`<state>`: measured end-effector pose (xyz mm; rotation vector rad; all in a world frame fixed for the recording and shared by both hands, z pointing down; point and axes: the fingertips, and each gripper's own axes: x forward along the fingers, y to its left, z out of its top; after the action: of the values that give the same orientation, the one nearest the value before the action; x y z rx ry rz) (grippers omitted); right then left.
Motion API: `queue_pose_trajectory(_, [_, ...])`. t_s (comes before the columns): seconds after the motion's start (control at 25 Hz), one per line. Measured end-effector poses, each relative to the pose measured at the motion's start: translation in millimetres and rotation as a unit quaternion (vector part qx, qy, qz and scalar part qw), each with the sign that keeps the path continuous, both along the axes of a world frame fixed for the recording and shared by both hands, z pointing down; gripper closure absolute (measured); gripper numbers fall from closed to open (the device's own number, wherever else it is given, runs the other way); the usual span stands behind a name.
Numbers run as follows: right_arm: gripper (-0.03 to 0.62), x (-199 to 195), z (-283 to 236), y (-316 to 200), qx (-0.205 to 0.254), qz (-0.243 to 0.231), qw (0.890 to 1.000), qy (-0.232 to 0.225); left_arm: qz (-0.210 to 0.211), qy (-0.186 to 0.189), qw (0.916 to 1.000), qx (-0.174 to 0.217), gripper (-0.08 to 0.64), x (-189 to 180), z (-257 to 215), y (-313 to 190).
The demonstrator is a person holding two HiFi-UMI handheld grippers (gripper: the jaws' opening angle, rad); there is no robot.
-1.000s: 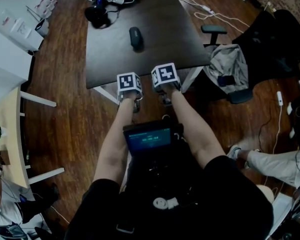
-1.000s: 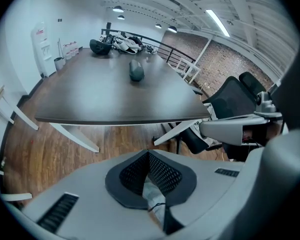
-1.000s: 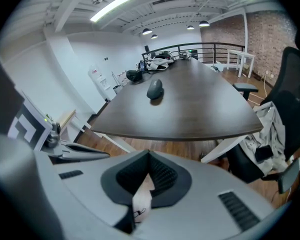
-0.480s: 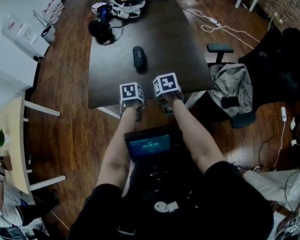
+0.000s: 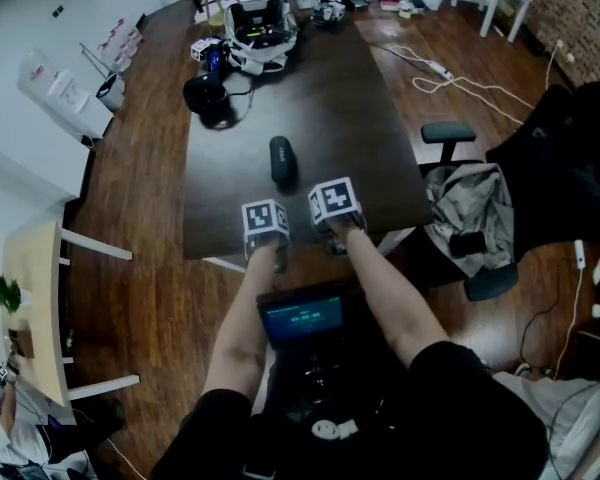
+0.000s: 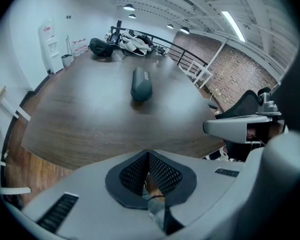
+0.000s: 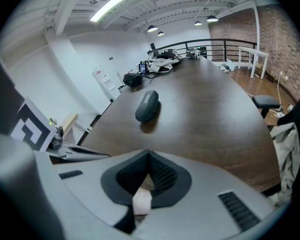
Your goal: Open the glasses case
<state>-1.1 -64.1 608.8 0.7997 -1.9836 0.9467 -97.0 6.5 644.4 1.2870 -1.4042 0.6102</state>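
As it lies in the head view, glasses case (image 5: 282, 160): shut, dark and oblong with rounded ends. It lies flat on the dark counter (image 5: 370, 108), nearer the front edge than the clutter (image 5: 245, 33) at the far end.
Head view, left gripper (image 5: 267, 230): over the near edge of the counter, short of the case and not touching it.
Head view, right gripper (image 5: 334, 213): just beside the left one, likewise apart from the case.
Left gripper view, fingers (image 6: 162, 172): pressed together with nothing between them. The case (image 6: 141, 84) lies ahead, nearly end-on.
Right gripper view, fingers (image 7: 162, 174): also closed up and holding nothing. The case (image 7: 147, 105) lies ahead, its long side partly turned this way.
Handling, my guess: a stiff hard shell, light, and smooth enough to skid on the polished counter. It is likely hinged along one long side, with a snap that resists.
Seam: too small to make out from where I stand, so I can't say which long side opens.
Where to take hold: one gripper pins the lower shell across its narrow width and the other nips the lid's lip opposite the hinge. Both sets of fingers must spread first.
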Motion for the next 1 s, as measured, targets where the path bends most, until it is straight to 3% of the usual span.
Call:
queue_pose_trajectory(0.24, [0.577,-10.6,3.6,-1.4,-0.019,-0.007,1.000,-0.002,-0.001,-0.010,0.9998,-0.015,0.561,-8.7,-3.9,-1.4])
queue_pose_trajectory(0.52, [0.577,-37.6,12.4,-18.7,-0.023,-0.008,1.000,-0.010,0.002,0.006,0.9998,0.019,0.561,-31.2,12.0,-36.6])
queue_pose_trajectory(0.72, [0.577,-48.4,19.0,-33.7,-0.039,0.013,0.999,0.003,0.013,0.012,0.9995,-0.026,0.561,-52.9,16.9,-42.4])
queue_pose_trajectory(0.84, [0.577,-53.9,17.3,-53.8,-0.035,0.027,0.999,0.010,0.021,0.030,0.9991,0.022,0.561,-59.7,15.1,-87.5])
queue_pose_trajectory(1.0, [0.577,-66.0,17.4,-90.3,0.006,0.042,0.999,0.012,0.041,0.038,0.9979,0.032,0.561,-69.0,14.7,-117.6])
